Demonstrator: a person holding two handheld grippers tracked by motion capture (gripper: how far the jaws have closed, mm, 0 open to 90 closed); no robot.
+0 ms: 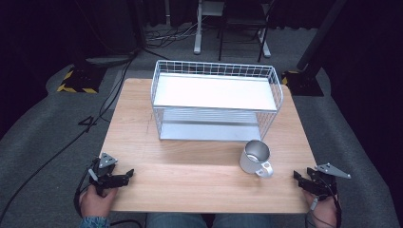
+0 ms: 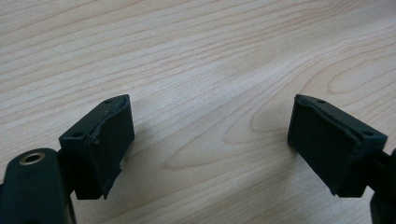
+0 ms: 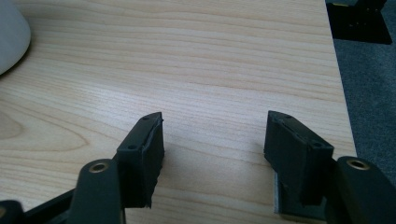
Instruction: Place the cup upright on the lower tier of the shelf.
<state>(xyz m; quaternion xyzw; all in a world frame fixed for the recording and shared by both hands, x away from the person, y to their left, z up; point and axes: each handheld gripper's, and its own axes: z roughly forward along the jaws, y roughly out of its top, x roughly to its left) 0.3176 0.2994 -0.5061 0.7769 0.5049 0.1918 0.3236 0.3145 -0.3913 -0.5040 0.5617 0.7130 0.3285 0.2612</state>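
A metal mug with a handle stands upright on the wooden table, in front of a white wire rack with two shelves. My left gripper rests at the table's near left corner, held by a hand, open with nothing between its jaws. My right gripper sits at the near right edge, also open and empty. The mug's pale side shows at the top left of the right gripper view, well apart from the jaws.
The rack stands at the table's back middle. Grey carpet surrounds the table, with cables on the left floor. Chair and desk legs stand behind. The table's right edge lies close to the right gripper.
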